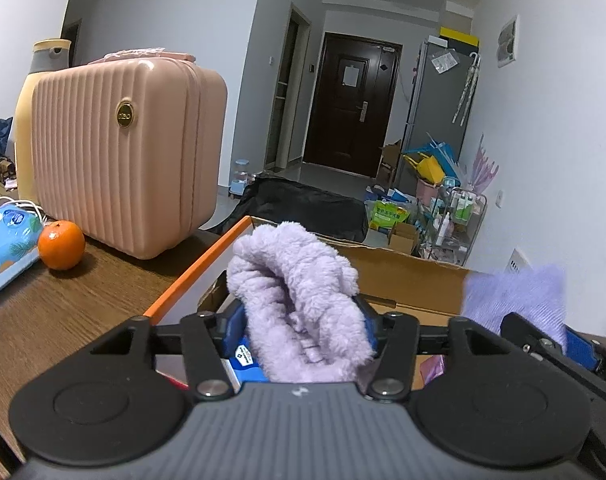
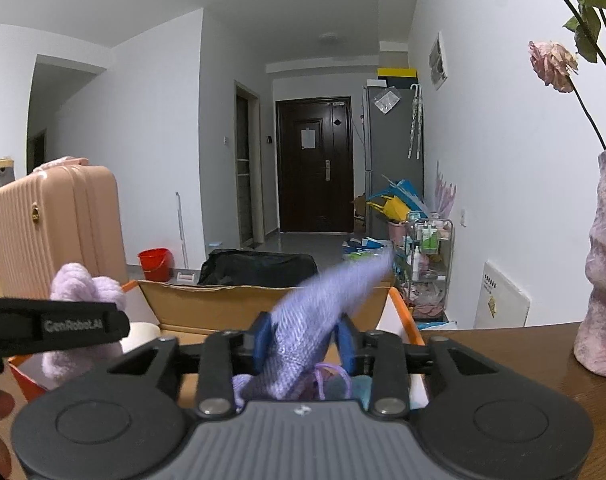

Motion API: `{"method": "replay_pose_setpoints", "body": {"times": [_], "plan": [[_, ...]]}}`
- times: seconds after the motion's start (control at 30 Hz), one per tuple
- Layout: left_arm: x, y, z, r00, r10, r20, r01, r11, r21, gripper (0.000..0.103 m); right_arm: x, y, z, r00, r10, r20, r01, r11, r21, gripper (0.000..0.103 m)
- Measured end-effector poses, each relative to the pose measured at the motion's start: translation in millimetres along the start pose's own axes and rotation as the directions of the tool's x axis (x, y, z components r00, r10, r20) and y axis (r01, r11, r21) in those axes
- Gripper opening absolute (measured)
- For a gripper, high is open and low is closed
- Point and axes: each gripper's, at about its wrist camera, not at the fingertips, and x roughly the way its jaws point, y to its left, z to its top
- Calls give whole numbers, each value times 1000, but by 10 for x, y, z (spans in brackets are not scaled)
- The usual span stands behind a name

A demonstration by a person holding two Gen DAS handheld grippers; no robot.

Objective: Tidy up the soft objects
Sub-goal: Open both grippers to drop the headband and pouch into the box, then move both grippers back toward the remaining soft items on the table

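A fluffy lilac plush item (image 1: 299,292) sits between the blue pads of my left gripper (image 1: 301,320). It looks full and unsqueezed, so the jaws stand open around it. A purple knitted cloth (image 2: 323,300), blurred, runs between the blue pads of my right gripper (image 2: 303,340), with a gap at each side; those jaws are open too. Both grippers hover over an open cardboard box (image 2: 223,308) with an orange-edged rim (image 1: 199,268). The right gripper (image 1: 551,336) and its cloth (image 1: 519,292) show at the right edge of the left wrist view. A left finger (image 2: 75,325) and the plush (image 2: 83,288) show in the right wrist view.
On the wooden table (image 1: 63,312) stand a pink ribbed suitcase (image 1: 123,152), an orange (image 1: 61,245) and a blue tissue pack (image 1: 7,232). A mottled pink vase (image 2: 601,272) with dried flowers stands at the right. Bags and a trolley clutter the floor beyond.
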Motion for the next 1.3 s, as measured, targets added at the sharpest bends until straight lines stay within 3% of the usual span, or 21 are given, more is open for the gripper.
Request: {"method": "replay_pose_setpoints", "body": {"times": [0.07,0.1,0.17,0.27,1.07,1.3], "plan": [[-1,52,12,1000,3,5,-3,1000,-20,75,-1,4,-6,1000,-14,6,14,1000,-2,61],[-5,58,14,1000,12,9,-12,1000,-24,78,-8,6,-9,1000,-20,12,20,1000,-3,65],[-18,81,10,1000,19,13,-18,999,-35,94,-12,11,-9,999,-29,15,29,1000,-2,81],[-39,91,5,999,48,27,-46,998,-48,103,-19,5,-25,998,-55,27,55,998,2,103],[-41,113,-53,998,61,29,-60,998,-37,103,-164,21,-135,994,-79,73,80,997,-12,103],[-165,208,-87,998,43,45,-40,997,-73,103,-297,56,-186,991,-89,101,92,996,-23,103]]}}
